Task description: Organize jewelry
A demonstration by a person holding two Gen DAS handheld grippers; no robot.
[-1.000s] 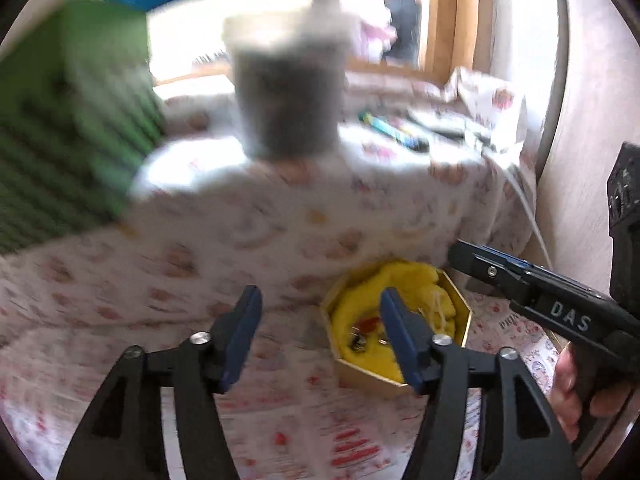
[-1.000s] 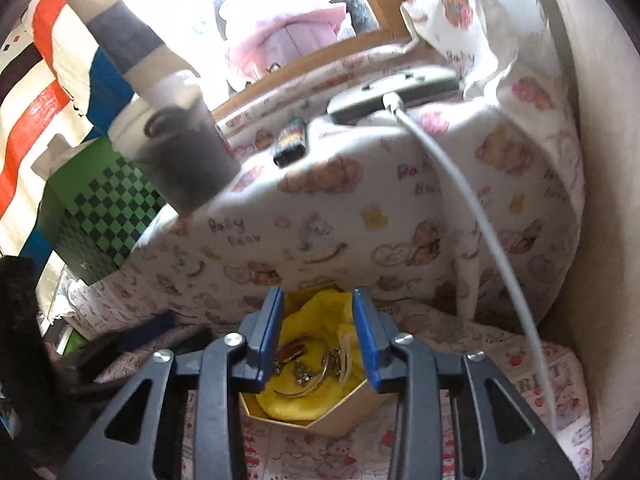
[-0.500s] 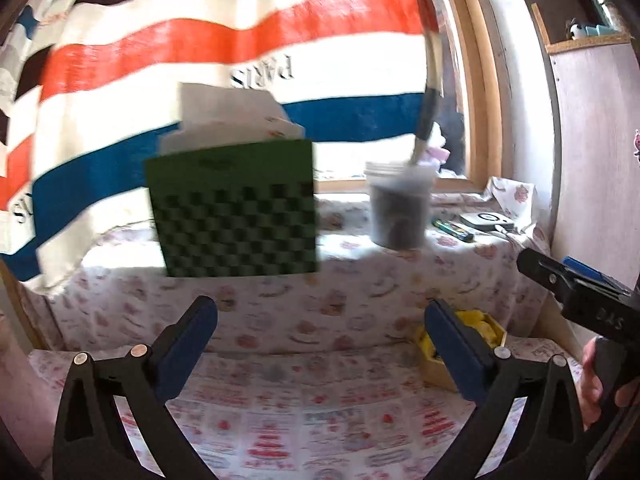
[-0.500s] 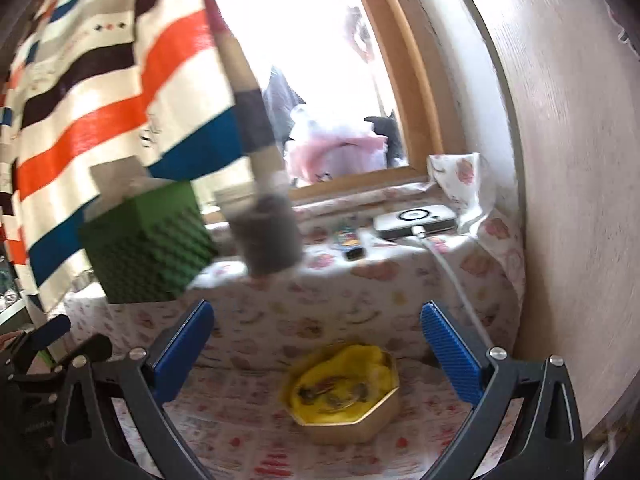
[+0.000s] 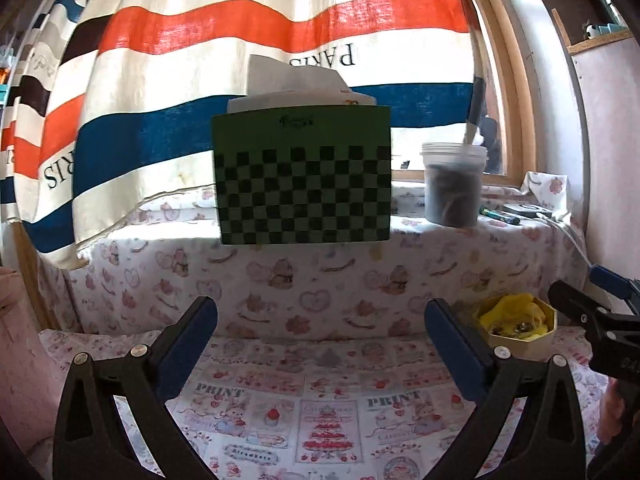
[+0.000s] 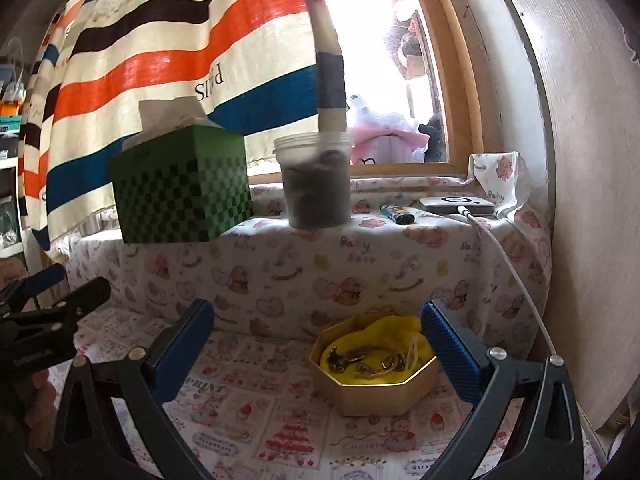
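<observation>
Printed cloth (image 6: 256, 412), jewelry (image 6: 368, 360) in octagonal box (image 6: 376, 390)

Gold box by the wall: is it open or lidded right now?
Open. The gold box has no lid on; its yellow lining and jewelry show from above.

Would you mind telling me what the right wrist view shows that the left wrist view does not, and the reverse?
Only the right wrist view shows the jewelry clearly in the gold box and the lighter sharply. Only the left wrist view shows the pink cloth at the left edge. Both share the green tissue box, the jar, the cable, the striped curtain, and both tools open: left tool, right tool.
</observation>
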